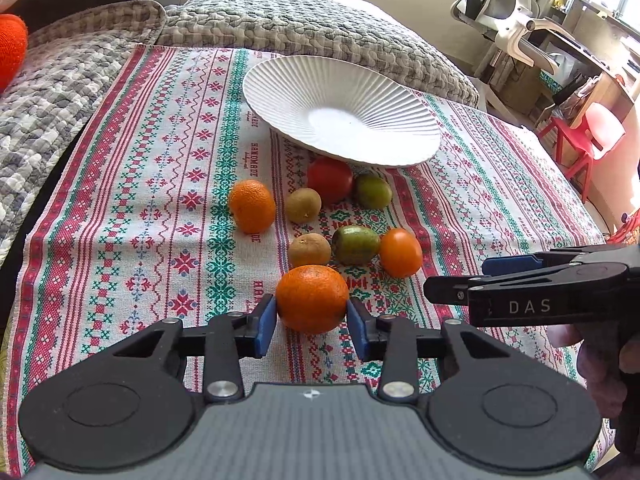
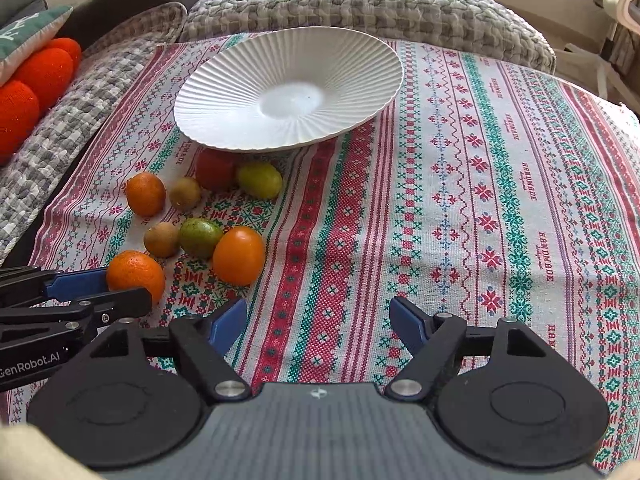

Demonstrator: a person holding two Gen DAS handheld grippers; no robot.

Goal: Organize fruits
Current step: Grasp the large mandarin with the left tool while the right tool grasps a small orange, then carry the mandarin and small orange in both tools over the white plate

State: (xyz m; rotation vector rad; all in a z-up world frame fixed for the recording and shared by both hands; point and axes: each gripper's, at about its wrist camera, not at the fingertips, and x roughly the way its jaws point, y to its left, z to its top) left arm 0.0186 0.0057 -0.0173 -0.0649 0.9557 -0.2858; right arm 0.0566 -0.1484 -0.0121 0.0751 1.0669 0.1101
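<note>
A white ribbed plate [image 1: 280, 80] [image 2: 224, 80] stands empty on the patterned cloth. Several fruits lie in front of it: oranges, kiwis, green fruits, a red one [image 1: 330, 179]. My left gripper [image 1: 312, 316] has its blue pads against both sides of the nearest orange [image 1: 312, 298] [image 2: 134, 274], which rests on the cloth. My right gripper [image 2: 318, 320] is open and empty over bare cloth, to the right of the fruits. It also shows in the left wrist view [image 1: 460, 284]. A smooth orange fruit [image 2: 239, 255] lies just ahead-left of it.
The patterned cloth [image 2: 480, 200] covers a bed with a grey quilt [image 1: 300, 20]. Red-orange cushions [image 2: 36, 80] lie at the left. An office chair [image 1: 516, 20] and a red stool [image 1: 588, 136] stand beyond the right edge.
</note>
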